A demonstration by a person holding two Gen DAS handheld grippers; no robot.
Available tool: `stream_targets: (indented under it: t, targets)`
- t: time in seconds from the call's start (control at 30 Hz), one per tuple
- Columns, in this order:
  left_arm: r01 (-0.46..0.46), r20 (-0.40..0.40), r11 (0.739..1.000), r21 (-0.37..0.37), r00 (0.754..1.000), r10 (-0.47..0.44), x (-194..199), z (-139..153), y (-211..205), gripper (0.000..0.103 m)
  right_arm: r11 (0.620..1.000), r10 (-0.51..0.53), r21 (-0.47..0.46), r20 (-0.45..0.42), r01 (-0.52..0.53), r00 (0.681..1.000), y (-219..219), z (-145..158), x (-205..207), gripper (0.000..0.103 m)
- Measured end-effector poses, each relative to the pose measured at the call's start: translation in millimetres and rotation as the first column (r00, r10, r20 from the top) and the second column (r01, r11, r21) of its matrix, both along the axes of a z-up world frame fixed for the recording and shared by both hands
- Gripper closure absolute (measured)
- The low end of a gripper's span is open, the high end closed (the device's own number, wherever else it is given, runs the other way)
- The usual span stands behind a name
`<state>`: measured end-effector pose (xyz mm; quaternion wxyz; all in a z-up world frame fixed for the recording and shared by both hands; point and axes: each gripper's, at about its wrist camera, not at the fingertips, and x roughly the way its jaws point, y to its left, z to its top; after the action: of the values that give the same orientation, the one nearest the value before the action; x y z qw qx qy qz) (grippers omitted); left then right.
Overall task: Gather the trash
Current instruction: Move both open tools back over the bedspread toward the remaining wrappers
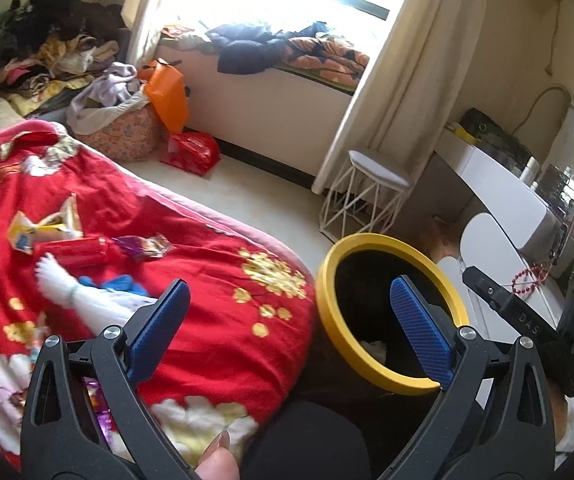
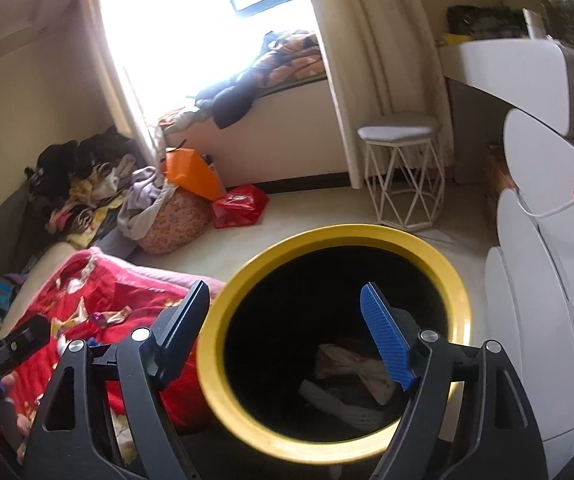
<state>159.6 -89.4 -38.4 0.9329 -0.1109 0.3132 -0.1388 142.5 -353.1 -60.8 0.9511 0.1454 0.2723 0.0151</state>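
Both grippers spread wide at the yellow-rimmed bin (image 2: 339, 344)

Right gripper (image 2: 287, 340) hovers empty over the bin's mouth; left gripper (image 1: 287, 332), empty, straddles its rim and the red blanket (image 1: 215, 280), wrappers (image 1: 47, 228) beyond.

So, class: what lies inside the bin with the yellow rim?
Inside the bin, the right wrist view shows crumpled pale trash at the bottom. The right gripper, open and empty, hangs over the mouth; its blue pad covers part of the pile, and the dark inside hides anything else.
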Motion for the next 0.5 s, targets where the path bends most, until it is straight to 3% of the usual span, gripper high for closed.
stream_targets:
  t: [0.5]
  targets:
    - [-0.132, 0.055, 0.991, -0.005, 0.990, 0.132, -14.0, 18.2, 52.4, 0.011, 0.994, 0.105, -0.034, 0.065, -0.103, 0.992, 39.9, 18.4, -12.0, 0.025]
